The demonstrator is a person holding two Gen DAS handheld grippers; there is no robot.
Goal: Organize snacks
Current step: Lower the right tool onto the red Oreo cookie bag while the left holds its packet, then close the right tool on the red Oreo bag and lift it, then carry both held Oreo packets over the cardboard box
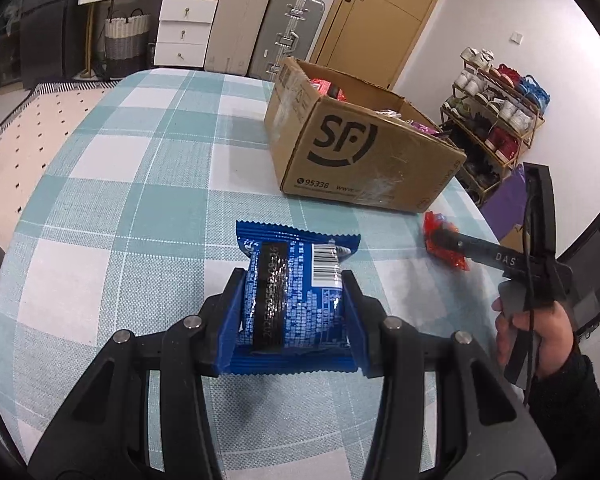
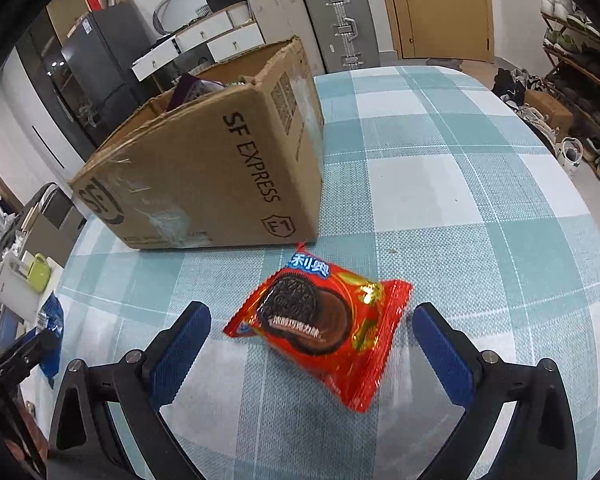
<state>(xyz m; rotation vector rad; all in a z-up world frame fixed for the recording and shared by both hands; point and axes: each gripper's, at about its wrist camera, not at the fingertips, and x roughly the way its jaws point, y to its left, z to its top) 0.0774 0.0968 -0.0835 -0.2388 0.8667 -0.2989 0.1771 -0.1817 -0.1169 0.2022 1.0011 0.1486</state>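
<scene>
My left gripper (image 1: 294, 292) is shut on a blue snack packet (image 1: 296, 300), held just above the checked tablecloth. An open cardboard box (image 1: 364, 148) with several snack packs inside stands ahead and to the right. In the right wrist view my right gripper (image 2: 312, 328) is open, its blue pads either side of a red cookie packet (image 2: 324, 328) lying on the cloth, not touching it. That red packet (image 1: 444, 246) and the right gripper's fingers (image 1: 452, 240) also show at the right of the left wrist view, with a hand (image 1: 536, 344) on the handle. The box (image 2: 208, 168) stands just beyond the red packet.
The table with its teal and white checked cloth (image 1: 140, 184) ends close on the right. Behind it stand white drawers (image 1: 184, 32), suitcases (image 1: 288, 36), a door (image 1: 380, 12) and a shoe rack (image 1: 496, 112). A fridge (image 2: 100, 76) is beyond the box.
</scene>
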